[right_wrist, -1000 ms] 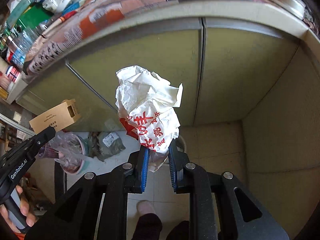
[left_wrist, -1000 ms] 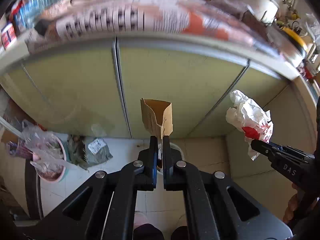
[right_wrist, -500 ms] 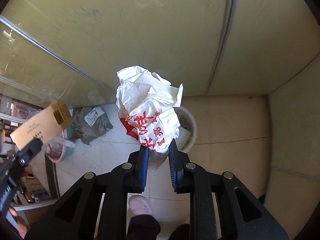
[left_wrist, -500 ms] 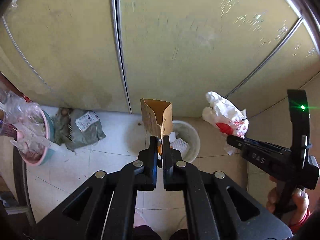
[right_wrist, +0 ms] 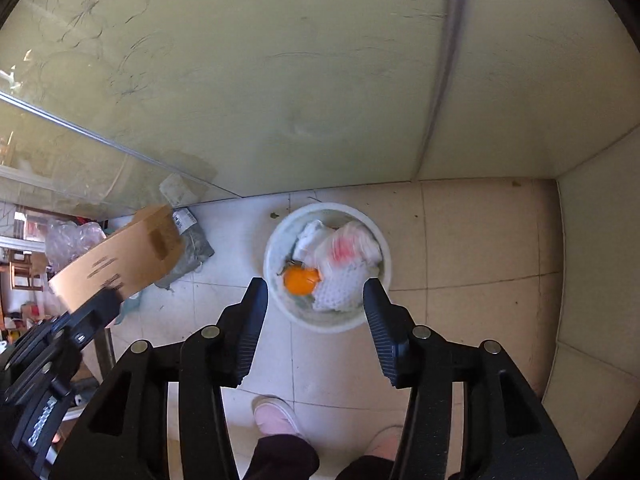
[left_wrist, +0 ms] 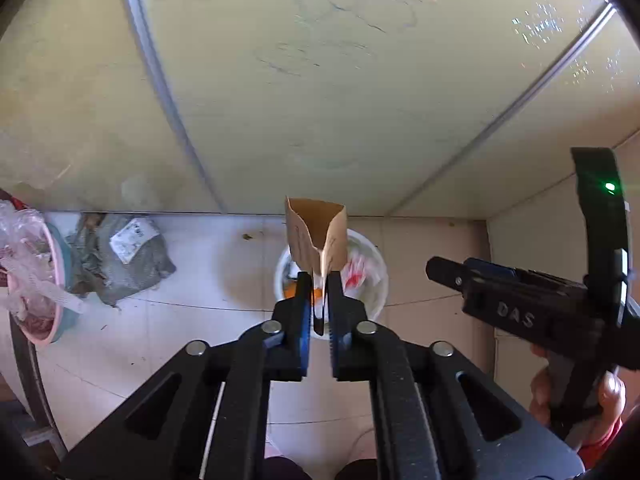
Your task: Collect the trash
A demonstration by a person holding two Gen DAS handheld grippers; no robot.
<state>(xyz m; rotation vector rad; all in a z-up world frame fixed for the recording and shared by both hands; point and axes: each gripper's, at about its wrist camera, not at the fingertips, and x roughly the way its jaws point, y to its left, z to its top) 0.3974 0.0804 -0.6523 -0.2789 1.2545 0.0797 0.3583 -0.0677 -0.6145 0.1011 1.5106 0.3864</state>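
Now spread wide, right claw (right_wrist: 316, 300), crumpled wrapper (right_wrist: 346, 250) dropped into white bin (right_wrist: 280, 300); left claw (left_wrist: 319, 294) easing off cardboard box (left_wrist: 316, 240), grey bag (left_wrist: 124, 260) beside.

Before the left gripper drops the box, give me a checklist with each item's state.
1. Right gripper empty, jaws just opened: ok.
2. Wrapper inside the bin: ok.
3. Box between the left gripper fingers: ok, though its jaws have just begun opening.
4. Box above the bin opening: ok in the left view; true height cannot tell.
5. Room left in the bin: cannot tell.
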